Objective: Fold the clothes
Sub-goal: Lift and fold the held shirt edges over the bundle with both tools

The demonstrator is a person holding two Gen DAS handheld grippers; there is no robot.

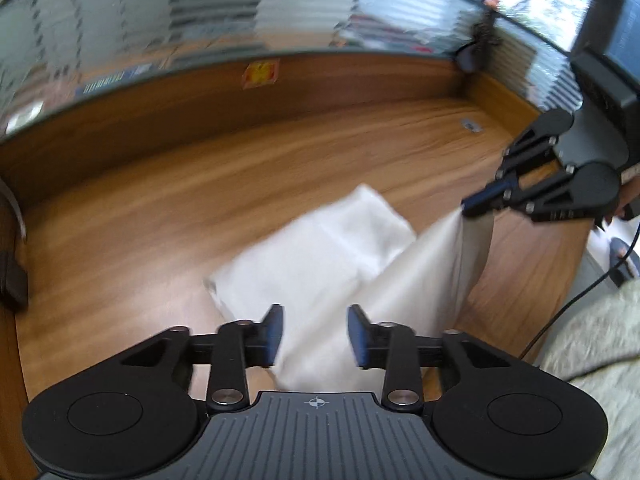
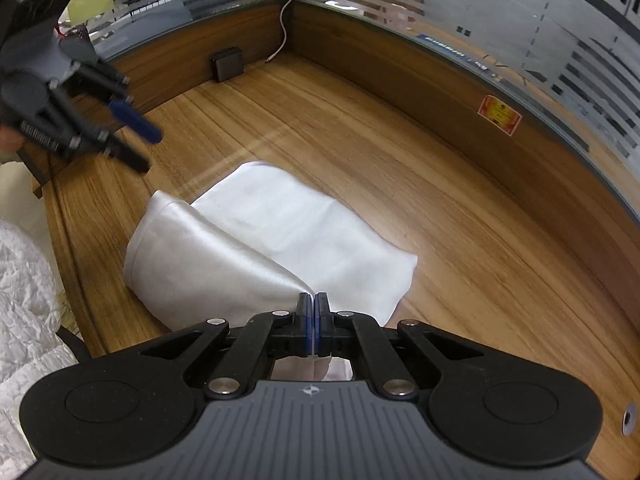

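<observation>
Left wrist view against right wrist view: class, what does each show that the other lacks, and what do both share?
Only the left wrist view shows the right gripper from outside, lifting a corner of the white garment. Only the right wrist view shows a small black box and a white cable by the partition. Both show the wooden desk, the garment, the left gripper with jaws apart, and an orange sticker.
</observation>
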